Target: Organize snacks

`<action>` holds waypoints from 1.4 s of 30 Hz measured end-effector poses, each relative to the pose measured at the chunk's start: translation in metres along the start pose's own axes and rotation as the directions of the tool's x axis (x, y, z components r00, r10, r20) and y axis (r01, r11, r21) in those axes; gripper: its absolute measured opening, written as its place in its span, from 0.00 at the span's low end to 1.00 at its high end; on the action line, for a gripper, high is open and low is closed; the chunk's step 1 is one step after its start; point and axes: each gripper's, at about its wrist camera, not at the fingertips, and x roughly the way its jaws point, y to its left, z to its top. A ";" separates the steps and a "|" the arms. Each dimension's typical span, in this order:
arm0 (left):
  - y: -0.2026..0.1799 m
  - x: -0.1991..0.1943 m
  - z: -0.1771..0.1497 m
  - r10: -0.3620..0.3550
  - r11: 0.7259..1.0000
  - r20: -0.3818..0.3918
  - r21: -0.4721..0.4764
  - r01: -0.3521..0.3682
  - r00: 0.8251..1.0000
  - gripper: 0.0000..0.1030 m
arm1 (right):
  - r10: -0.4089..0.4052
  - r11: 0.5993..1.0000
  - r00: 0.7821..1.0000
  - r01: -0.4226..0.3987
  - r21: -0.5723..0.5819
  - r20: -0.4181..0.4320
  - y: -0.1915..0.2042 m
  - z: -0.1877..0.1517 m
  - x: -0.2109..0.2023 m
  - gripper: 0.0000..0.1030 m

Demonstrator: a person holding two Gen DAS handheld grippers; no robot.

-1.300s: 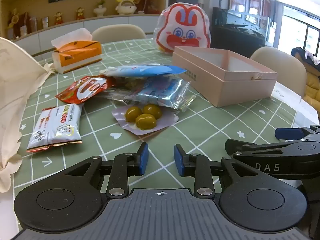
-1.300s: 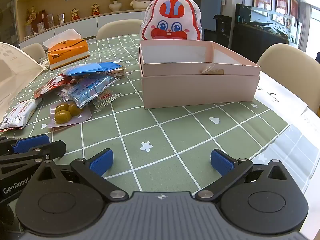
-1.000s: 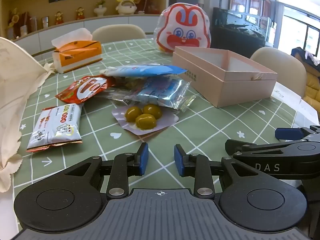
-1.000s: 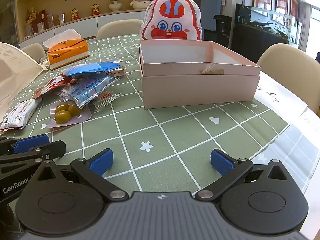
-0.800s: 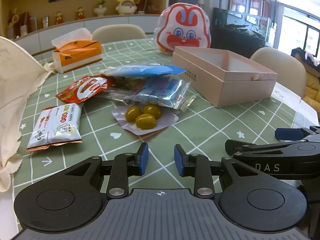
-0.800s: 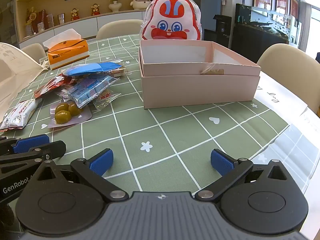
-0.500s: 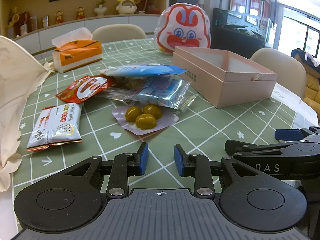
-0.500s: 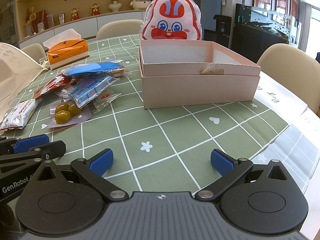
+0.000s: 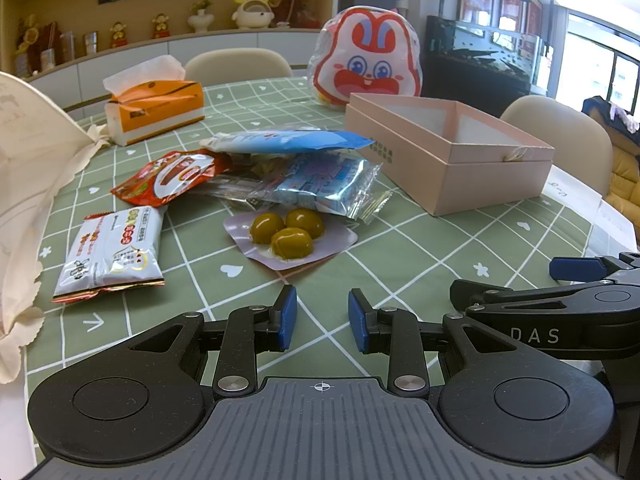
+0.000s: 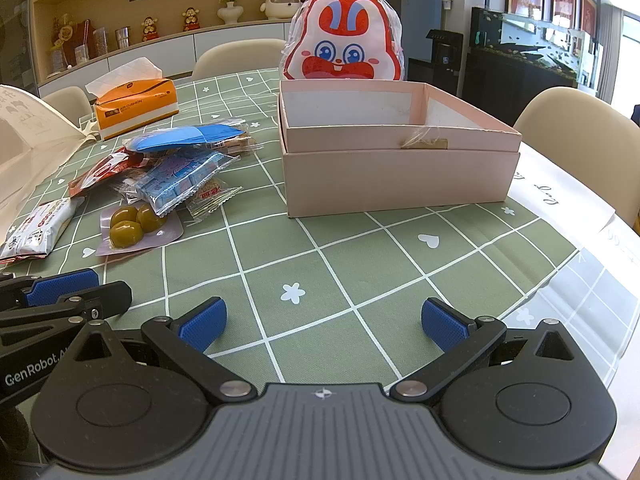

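Left gripper (image 9: 322, 322): hovers low over the green checked table (image 9: 420, 264), jaws partly open with a narrow gap, nothing between them.
Right gripper (image 10: 324, 326): jaws spread wide and empty, just beside the left one, facing the pink box (image 10: 400, 168).
Snacks: lie in a loose cluster left of the box. The pack of three green olives (image 9: 286, 234) lies nearest the left gripper; a clear blue-printed bag (image 9: 320, 184), a blue packet (image 9: 288, 140), a red pouch (image 9: 172, 176) and a white packet (image 9: 112, 254) lie around it.
Box: open, no snacks visible inside.
Behind: a rabbit-face bag (image 10: 346, 46) and an orange tissue box (image 9: 156, 106).
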 end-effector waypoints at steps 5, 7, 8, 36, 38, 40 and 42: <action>0.000 0.000 0.000 0.000 1.000 0.000 0.000 0.000 1.000 0.32 | 0.000 1.000 1.000 0.000 0.000 0.000 0.000 0.000 0.000 1.00; 0.000 0.000 0.000 0.000 1.000 0.000 0.000 0.000 1.000 0.32 | 0.000 1.000 1.000 0.000 0.000 0.000 0.000 0.000 0.000 1.00; 0.000 0.000 0.000 0.000 1.000 0.000 0.000 0.000 1.000 0.32 | 0.000 1.000 1.000 0.000 0.000 0.000 0.000 0.000 0.000 1.00; 0.001 0.001 -0.001 0.004 1.000 0.000 0.005 -0.004 1.000 0.32 | 0.000 1.000 1.000 0.000 0.001 0.000 0.000 0.000 0.000 1.00; 0.002 0.002 0.000 0.006 1.000 -0.001 0.008 -0.006 1.000 0.32 | 0.000 1.000 1.000 0.000 0.001 0.000 0.000 0.000 0.000 1.00; 0.002 0.002 0.000 0.005 1.000 -0.001 0.006 -0.005 1.000 0.32 | 0.000 1.000 1.000 0.000 0.001 0.000 0.000 0.000 0.000 1.00; 0.002 0.002 0.000 0.006 1.000 -0.001 0.007 -0.006 1.000 0.32 | 0.000 1.000 1.000 0.000 0.001 0.000 0.000 0.000 0.000 1.00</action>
